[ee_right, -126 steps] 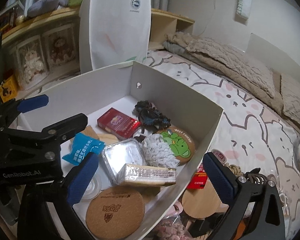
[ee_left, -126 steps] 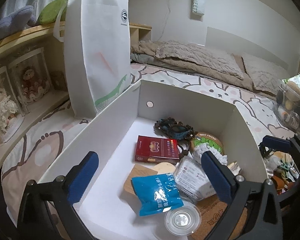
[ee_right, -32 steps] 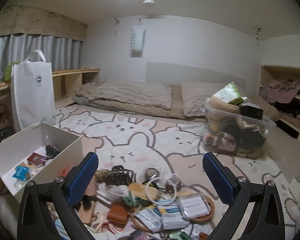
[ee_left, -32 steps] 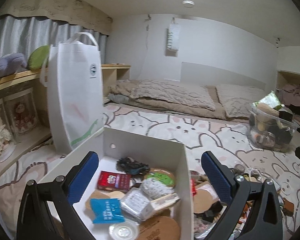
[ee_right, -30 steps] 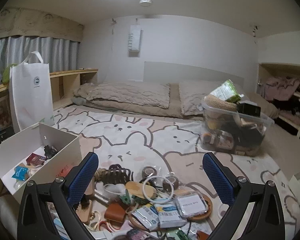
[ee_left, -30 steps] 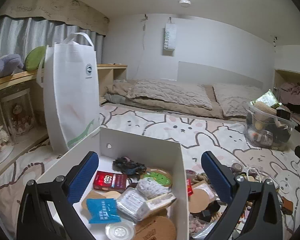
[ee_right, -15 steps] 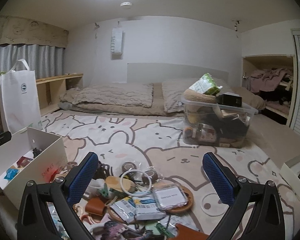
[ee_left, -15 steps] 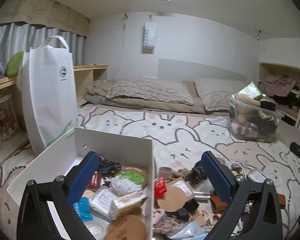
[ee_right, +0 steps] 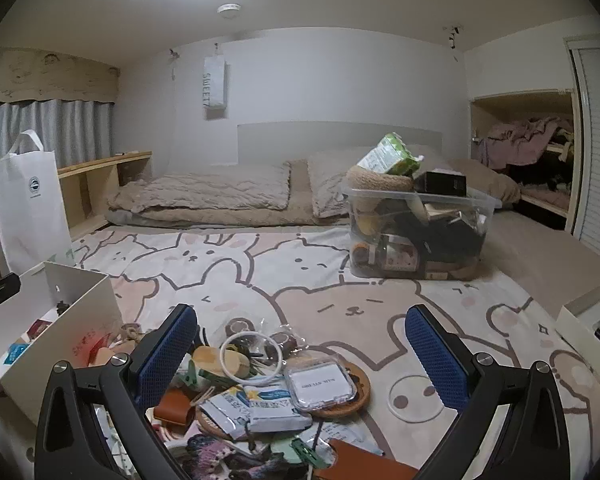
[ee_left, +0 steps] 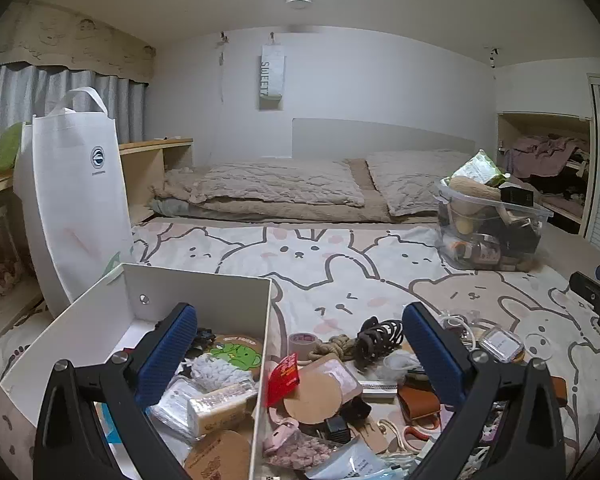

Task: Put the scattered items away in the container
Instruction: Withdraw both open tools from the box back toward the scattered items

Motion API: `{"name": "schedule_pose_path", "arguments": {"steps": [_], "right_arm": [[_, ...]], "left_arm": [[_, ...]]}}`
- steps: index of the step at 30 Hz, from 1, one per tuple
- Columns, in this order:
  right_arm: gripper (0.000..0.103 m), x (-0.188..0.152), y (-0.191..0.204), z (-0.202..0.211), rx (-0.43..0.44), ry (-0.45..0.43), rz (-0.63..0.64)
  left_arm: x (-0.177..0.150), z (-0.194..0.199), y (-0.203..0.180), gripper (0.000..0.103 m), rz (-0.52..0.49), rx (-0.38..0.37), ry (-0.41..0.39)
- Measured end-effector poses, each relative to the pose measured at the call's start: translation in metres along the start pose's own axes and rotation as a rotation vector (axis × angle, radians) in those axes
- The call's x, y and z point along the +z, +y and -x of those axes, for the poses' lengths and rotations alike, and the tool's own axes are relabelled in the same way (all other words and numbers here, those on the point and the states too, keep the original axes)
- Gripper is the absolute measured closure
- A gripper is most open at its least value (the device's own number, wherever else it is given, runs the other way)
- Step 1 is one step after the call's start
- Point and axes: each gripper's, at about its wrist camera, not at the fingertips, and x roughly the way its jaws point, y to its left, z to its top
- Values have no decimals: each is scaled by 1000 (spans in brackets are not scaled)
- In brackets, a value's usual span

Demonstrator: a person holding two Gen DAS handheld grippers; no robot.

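Note:
A white open box (ee_left: 204,292) sits on the bed at the lower left, holding a green frog coaster (ee_left: 238,350), a wrapped packet (ee_left: 220,398) and other small things. It also shows in the right wrist view (ee_right: 80,300). Scattered items lie to its right: a black hair claw (ee_left: 380,334), a cork coaster (ee_left: 312,396), a white ring (ee_right: 250,356), a clear plastic case (ee_right: 320,386). My left gripper (ee_left: 300,352) is open and empty above the box's right wall. My right gripper (ee_right: 302,350) is open and empty over the pile.
A white tote bag (ee_left: 72,200) stands behind the box. A clear storage bin (ee_right: 416,232) full of things stands at the back right. Folded quilts (ee_right: 204,196) lie along the wall. A second white box edge (ee_right: 588,336) is at the far right.
Both grippers have drawn back and up from the box and swung right. The scattered pile has come into view. Both grippers stay open and empty.

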Motion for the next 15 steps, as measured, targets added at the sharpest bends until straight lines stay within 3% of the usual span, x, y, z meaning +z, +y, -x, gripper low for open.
{"name": "schedule_pose_path", "arguments": {"steps": [9, 15], "right_arm": [[0, -10, -10, -11, -33, 39, -20], [0, -24, -9, -21, -26, 81, -33]], "left_arm": [[-5, -6, -9, 0, -7, -24, 9], [-15, -14, -23, 0, -21, -80, 43]]}}
